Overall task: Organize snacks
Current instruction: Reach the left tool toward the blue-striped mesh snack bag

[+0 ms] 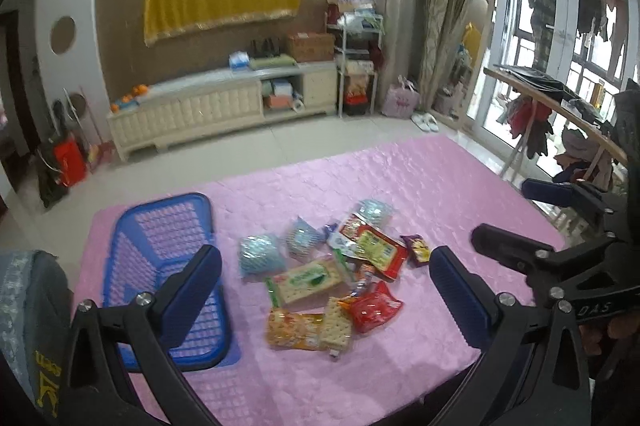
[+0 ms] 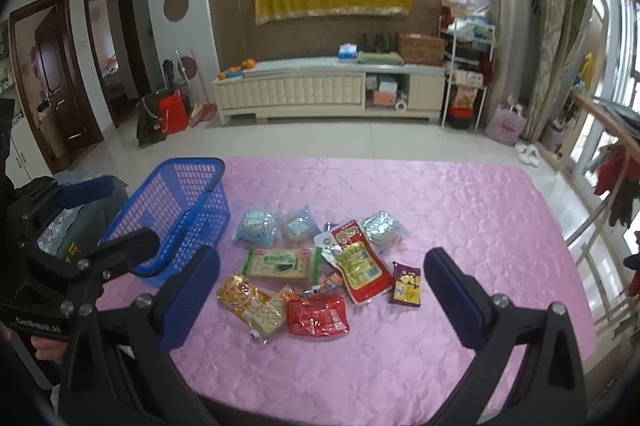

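Note:
A pile of snack packets lies on the pink tablecloth: a green cracker pack, a long red pack, a red bag, an orange-yellow cracker pack, a purple packet and blue-silver packets. An empty blue mesh basket stands left of the pile; it also shows in the left wrist view. My left gripper is open above the pile. My right gripper is open above the pile too, empty.
A cream TV cabinet stands against the far wall, with a shelf rack to its right. A wooden rail with clothes runs along the table's right side. A chair back with grey cloth is at the table's left.

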Demonstrator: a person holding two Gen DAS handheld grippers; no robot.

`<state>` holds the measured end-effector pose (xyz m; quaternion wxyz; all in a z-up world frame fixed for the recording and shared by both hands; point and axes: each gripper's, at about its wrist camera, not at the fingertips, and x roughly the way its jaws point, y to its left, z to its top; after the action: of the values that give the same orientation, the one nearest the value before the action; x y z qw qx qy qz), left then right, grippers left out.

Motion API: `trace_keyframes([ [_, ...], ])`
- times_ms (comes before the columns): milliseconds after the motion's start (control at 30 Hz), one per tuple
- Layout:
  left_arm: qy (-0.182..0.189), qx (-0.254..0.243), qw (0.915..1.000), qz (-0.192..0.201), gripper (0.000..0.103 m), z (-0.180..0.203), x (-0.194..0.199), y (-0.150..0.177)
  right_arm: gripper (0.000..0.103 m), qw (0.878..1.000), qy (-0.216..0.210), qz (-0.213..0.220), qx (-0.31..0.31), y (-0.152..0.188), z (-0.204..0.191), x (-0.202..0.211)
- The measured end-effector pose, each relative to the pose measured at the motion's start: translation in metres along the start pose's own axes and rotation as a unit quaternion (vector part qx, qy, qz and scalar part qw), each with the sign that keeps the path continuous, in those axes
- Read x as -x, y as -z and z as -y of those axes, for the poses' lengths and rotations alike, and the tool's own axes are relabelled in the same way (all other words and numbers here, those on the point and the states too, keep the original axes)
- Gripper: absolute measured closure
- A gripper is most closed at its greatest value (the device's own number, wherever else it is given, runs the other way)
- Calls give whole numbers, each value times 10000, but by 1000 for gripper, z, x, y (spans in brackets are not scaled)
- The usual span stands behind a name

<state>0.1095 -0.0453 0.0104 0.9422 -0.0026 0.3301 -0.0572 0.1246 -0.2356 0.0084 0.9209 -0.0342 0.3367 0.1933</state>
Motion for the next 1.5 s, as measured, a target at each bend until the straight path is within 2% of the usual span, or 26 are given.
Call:
trace_keyframes([
  [200, 45, 138, 9974, -699, 0, 1, -50, -26, 0, 9934, -517, -792, -650, -20, 41, -54],
  [267, 52, 172, 9958, -894, 0, 0, -64, -31, 0, 9869, -765, -1027, -985, -24, 55, -73],
  [367, 30, 274, 9923, -1206, 0, -4, -91, -41, 0, 9767, -924, -1438, -1297, -29, 68, -106],
  [633, 36, 494, 9791, -1972, 0, -26, -158, -54, 0, 9737, -787, -1809, -1136, -42, 78, -161],
  [900, 5, 785, 9671, -2421, 1, -51, -212, -54, 0, 9704, -590, -2105, -1030, -45, 88, -213],
  [1000, 1, 748, 9630, -2590, 6, -53, -230, -50, 0, 9691, -536, -2187, -1007, -42, 90, -228],
  [1167, -73, 832, 9523, -2934, 23, -64, -262, -37, 0, 9642, -480, -2426, -955, -37, 88, -255],
  [1300, -229, 950, 9444, -3139, 23, -77, -283, -25, 0, 9600, -531, -2557, -1010, -34, 81, -270],
  [1500, -484, 931, 9412, -3211, 23, -89, -298, -23, 0, 9633, -491, -2546, -695, -33, 67, -281],
])
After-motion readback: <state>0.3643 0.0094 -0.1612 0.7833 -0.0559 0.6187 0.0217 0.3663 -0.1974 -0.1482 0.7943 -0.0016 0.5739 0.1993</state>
